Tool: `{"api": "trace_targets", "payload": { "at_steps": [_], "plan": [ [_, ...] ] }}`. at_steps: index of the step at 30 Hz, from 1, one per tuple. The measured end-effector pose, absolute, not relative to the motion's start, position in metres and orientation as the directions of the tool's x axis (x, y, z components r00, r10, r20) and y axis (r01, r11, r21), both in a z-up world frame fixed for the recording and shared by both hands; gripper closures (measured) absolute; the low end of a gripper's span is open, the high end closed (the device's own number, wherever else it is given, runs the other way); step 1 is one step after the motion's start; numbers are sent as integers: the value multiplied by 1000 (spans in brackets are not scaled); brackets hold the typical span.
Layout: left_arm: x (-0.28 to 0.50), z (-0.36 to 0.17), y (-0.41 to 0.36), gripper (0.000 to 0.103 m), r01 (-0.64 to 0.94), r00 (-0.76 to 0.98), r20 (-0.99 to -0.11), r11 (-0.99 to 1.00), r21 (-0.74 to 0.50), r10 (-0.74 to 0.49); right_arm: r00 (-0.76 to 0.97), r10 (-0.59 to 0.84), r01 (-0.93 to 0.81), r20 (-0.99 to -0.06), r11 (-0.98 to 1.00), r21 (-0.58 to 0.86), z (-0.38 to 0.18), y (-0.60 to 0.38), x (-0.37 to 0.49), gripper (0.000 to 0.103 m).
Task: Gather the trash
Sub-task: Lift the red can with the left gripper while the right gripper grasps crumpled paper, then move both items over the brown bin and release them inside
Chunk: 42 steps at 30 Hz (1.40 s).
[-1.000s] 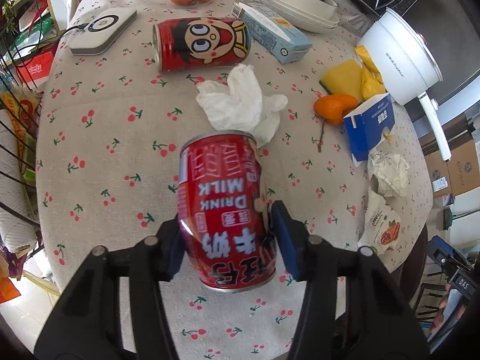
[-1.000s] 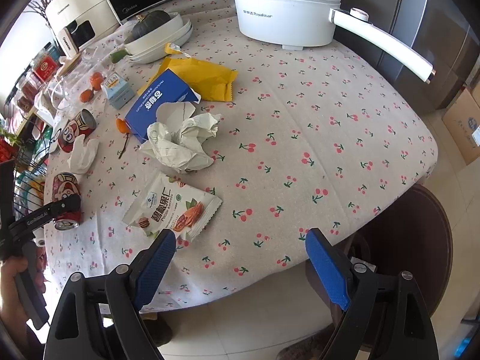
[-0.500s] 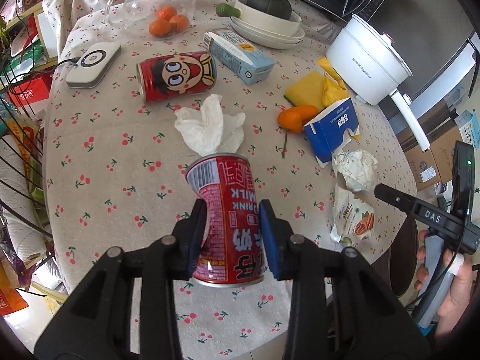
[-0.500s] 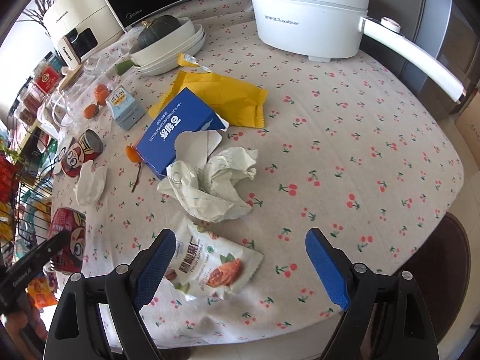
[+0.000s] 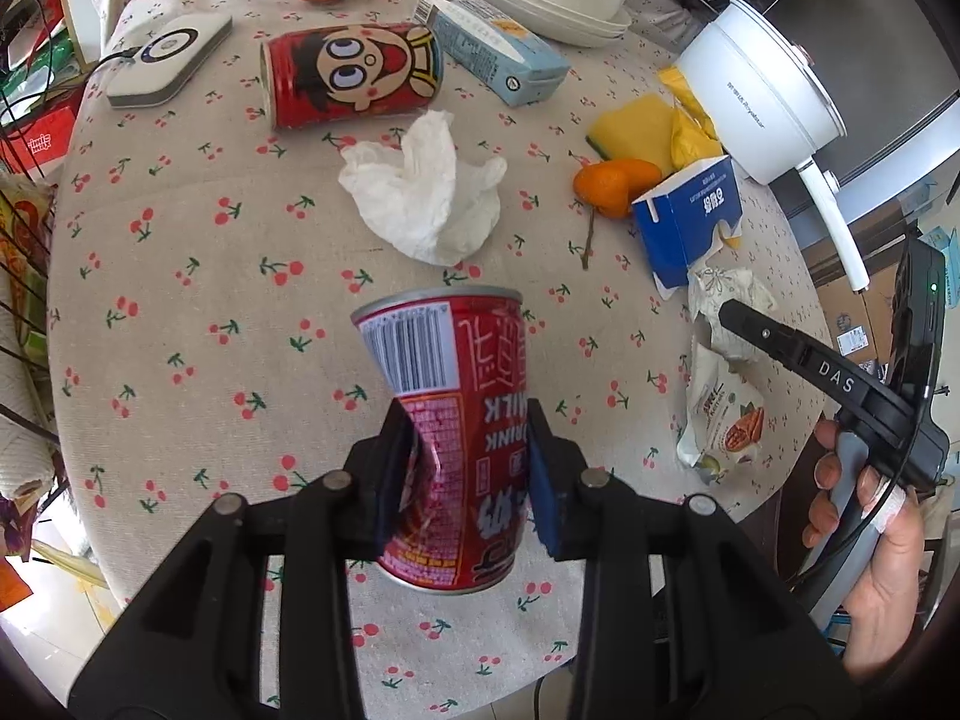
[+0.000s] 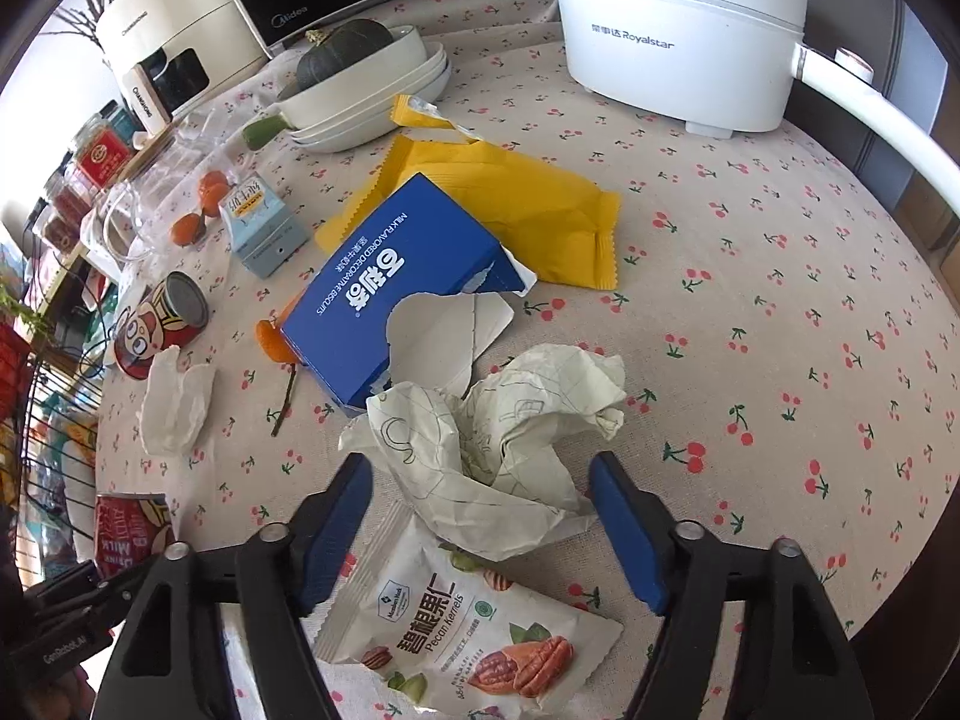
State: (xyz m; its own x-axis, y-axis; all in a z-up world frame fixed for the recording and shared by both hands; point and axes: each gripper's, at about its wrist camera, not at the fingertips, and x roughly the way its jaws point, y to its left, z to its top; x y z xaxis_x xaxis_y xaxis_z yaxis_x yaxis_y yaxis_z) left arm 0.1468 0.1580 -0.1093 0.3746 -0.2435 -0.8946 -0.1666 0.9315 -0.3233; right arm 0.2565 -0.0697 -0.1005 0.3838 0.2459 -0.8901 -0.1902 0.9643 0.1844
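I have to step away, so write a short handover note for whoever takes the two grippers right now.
Left gripper: shut on a dented red milk can, lifted off the table.
Right gripper: jaws closing around the crumpled paper, pads not yet pressing on it.
Left on the tablecloth: pecan bag, torn blue box, yellow wrapper, tissue, second red can, light blue carton.
No bin in view; nothing visibly binned yet.
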Motion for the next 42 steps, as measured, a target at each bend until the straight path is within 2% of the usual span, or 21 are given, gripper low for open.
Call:
{"api": "trace_targets", "payload": {
  "at_steps": [1,2,5,17,29,42],
  "plan": [
    [146,-107,158,67,-164,383,-893,933,-320,-239,373,259,-199,-891,960,196,-101,-70,257,55],
    [145,-104,157,67,-161,391,-889,934,-319,-237,365,272,-203,-890,957,209,-100,-71,256,59],
    [144,-96,155,67,-145,416,-877,935,-324,-240,371,285,-221,-884,952,214,-92,-75,252,63],
    [145,-73,120,67,-60,452,-840,930,-363,-299,405,300,-213,-864,950,229,-50,-112,227,64],
    [151,-63,38,67,89,428,-824,924,-371,-372,417,267,-161,-869,962,219,-32,-183,198,64],
    [152,-71,-73,67,238,350,-819,888,-393,-455,431,209,-29,-878,975,218,-31,-295,163,64]
  ]
}}
